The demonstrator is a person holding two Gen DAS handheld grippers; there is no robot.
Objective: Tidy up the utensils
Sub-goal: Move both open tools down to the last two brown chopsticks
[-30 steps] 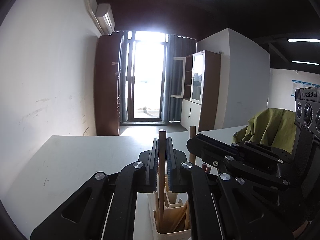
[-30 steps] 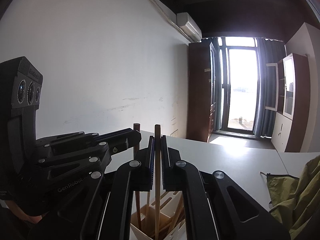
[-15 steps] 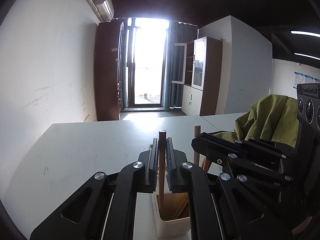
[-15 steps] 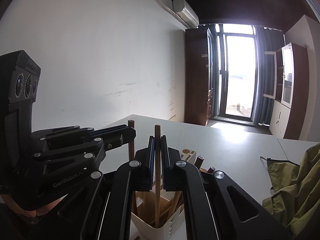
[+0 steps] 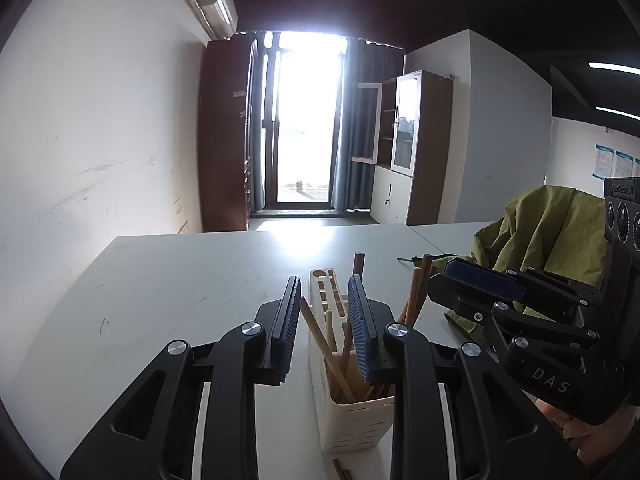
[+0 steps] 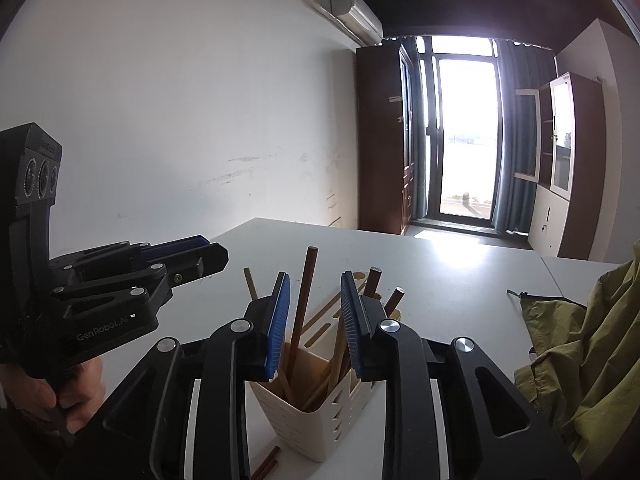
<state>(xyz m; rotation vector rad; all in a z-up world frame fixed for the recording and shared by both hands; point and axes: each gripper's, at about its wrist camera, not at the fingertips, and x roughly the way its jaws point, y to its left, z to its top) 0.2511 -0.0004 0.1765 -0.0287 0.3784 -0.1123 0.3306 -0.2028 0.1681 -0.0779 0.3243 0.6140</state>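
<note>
Both tools, left tool (image 5: 322,312) and right tool (image 6: 314,312), are opening, gripping nothing; thin stiff light brown wooden chopsticks (image 6: 298,320) in the cream slotted plastic holder (image 5: 350,420) are best pinched mid-shaft.

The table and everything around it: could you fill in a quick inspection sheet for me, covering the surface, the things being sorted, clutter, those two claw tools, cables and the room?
Surface: white table, faint scuff marks.
Job's things: cream utensil holder with wooden sticks standing loose inside; two more sticks lie at its base.
Clutter: olive-green cloth bunched at the right.
Grippers: left gripper and right gripper both over the holder, jaws opening; sticks between the pads, not pinched.
Cables: nothing seen.
Surroundings: white wall, air conditioner, bright glass door, brown cabinets.
</note>
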